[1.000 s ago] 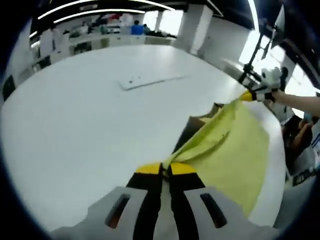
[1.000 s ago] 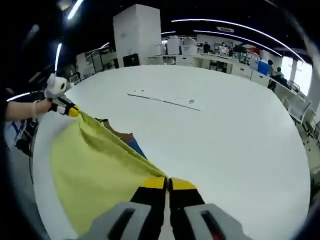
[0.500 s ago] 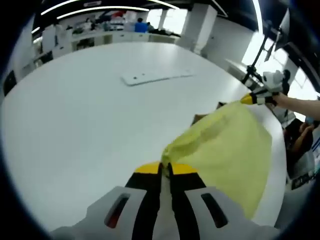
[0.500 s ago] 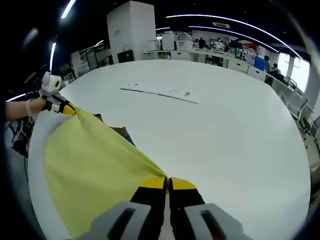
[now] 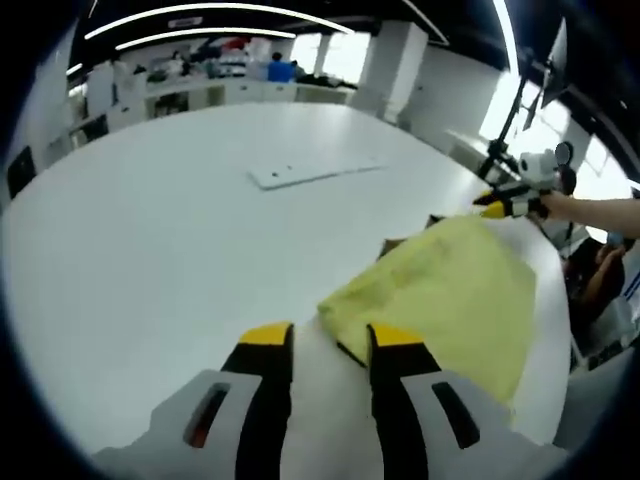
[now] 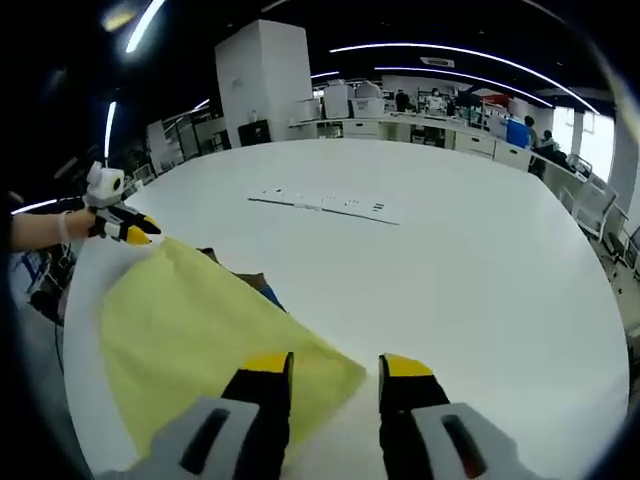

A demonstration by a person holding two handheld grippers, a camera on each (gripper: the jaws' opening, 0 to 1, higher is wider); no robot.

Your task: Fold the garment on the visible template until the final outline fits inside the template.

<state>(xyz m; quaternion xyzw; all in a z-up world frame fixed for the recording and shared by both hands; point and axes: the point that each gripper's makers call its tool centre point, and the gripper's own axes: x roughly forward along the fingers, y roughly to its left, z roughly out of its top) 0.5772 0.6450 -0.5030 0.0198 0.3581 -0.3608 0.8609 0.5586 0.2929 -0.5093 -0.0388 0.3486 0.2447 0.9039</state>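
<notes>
1. Yellow garment point(image 5: 455, 300) lies flat on the white worktop point(image 5: 150, 230), near the worktop's edge on the person's side; also seen in the right gripper view point(image 6: 200, 330).
2. A brown and blue piece pokes out from under the garment's far edge point(image 6: 255, 283); cannot tell what it is, maybe the template.
3. Left tool point(image 5: 319, 352): yellow-tipped jaws spread apart, nothing between them, tips just beside the garment's near corner; the right-hand jaw overlaps the cloth edge in view.
4. Right tool point(image 6: 335, 372): jaws spread apart, empty, the left-hand jaw over the garment's near corner, the other over bare worktop.
5. Right tool also shows far off in the left gripper view point(image 5: 505, 203), held by a hand point(image 5: 590, 212), tips at the garment's far corner; jaws parted there.
6. Left tool likewise in the right gripper view point(image 6: 125, 228), with a hand point(image 6: 40, 228) behind it, tips just beside the garment's far corner.
7. A flat white strip point(image 5: 315, 171) lies on the worktop well apart from the garment; same strip point(image 6: 330, 204) with small dark marks.
8. Beyond the worktop: desks, a white pillar point(image 6: 265, 80), ceiling light strips.
</notes>
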